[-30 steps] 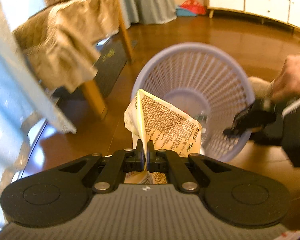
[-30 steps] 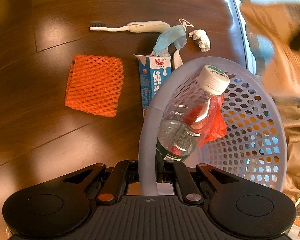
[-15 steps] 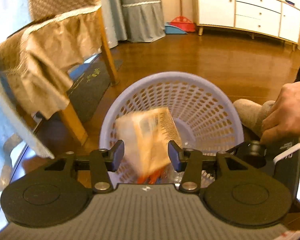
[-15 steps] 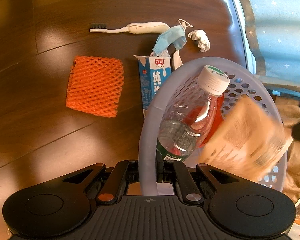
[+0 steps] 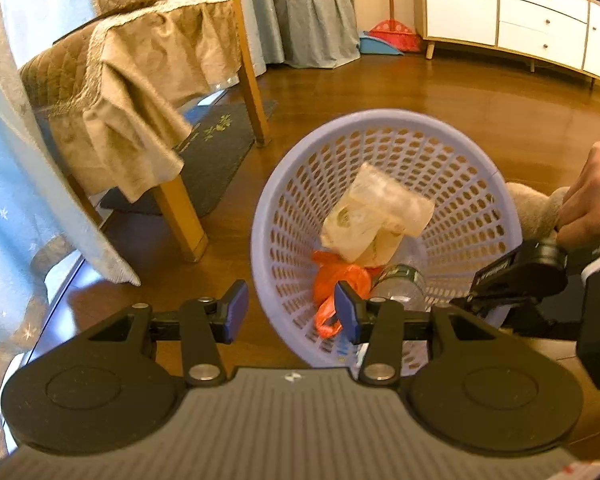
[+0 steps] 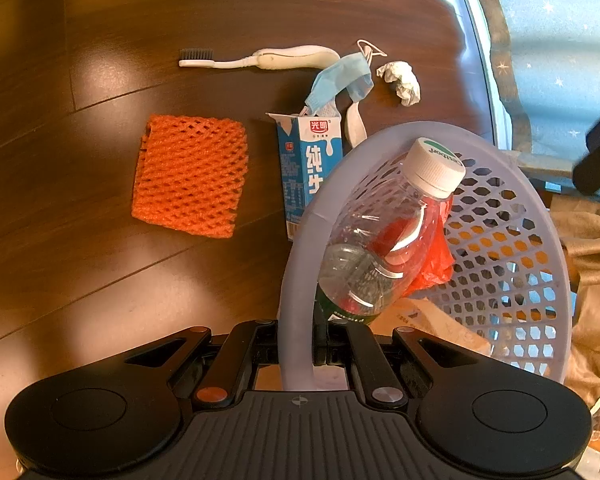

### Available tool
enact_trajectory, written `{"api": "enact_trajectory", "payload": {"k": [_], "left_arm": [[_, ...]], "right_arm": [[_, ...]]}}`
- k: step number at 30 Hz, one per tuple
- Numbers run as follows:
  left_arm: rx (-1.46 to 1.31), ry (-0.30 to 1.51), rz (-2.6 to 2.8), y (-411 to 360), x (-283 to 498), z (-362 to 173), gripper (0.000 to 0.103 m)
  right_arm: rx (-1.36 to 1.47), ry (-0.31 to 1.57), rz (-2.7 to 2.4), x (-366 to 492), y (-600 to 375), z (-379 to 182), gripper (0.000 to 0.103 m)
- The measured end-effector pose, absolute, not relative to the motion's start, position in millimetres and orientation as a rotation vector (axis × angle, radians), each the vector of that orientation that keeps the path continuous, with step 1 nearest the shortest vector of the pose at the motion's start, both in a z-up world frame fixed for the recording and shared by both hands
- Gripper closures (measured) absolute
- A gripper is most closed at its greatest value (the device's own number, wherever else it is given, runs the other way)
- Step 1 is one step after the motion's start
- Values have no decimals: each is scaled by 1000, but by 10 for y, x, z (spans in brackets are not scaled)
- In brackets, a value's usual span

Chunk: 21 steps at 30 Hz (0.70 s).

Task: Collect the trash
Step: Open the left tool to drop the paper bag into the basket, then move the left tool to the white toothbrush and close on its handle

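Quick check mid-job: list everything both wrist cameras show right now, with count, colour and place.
basket: 1, lilac, tilted, rim clamped by right gripper
plastic bottle: 1, clear, white cap, in basket
plastic bag: 1, orange, in basket
paper wrapper: 1, tan, blurred, in basket
foam net: 1, orange, on floor
milk carton: 1, blue and white, on floor beside basket
face mask: 1, blue, on floor above carton
toothbrush: 1, white, on floor
crumpled tissue: 1, white, on floor
chair: 1, wooden, tan cover, left of basket
cabinet: 1, white, far wall
left gripper: open, empty
right gripper: shut on basket rim
hand: 1, holding right gripper
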<state>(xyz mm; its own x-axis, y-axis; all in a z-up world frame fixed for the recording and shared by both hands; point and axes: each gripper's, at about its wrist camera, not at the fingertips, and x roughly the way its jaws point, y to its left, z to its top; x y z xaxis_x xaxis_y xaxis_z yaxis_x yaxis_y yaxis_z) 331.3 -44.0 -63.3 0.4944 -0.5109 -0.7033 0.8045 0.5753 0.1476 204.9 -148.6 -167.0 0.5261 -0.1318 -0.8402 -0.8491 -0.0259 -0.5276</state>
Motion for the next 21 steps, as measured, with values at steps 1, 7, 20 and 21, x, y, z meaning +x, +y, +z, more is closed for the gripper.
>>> {"api": "enact_trajectory", "payload": {"k": [1, 7, 20, 21], "left_arm": [[502, 662, -832, -414, 3324, -648, 61], [493, 688, -759, -181, 3378, -726, 61], [495, 840, -596, 332, 3399, -1317, 59], [484, 863, -581, 357, 3391, -1388, 59]], "right_arm": [[-1508, 884, 712, 2053, -1485, -1666, 100], [-1505, 884, 710, 2054, -1495, -1666, 100], [-1496, 887, 705, 2076, -1497, -1658, 100], [-1497, 886, 705, 2075, -1497, -1659, 100]]}}
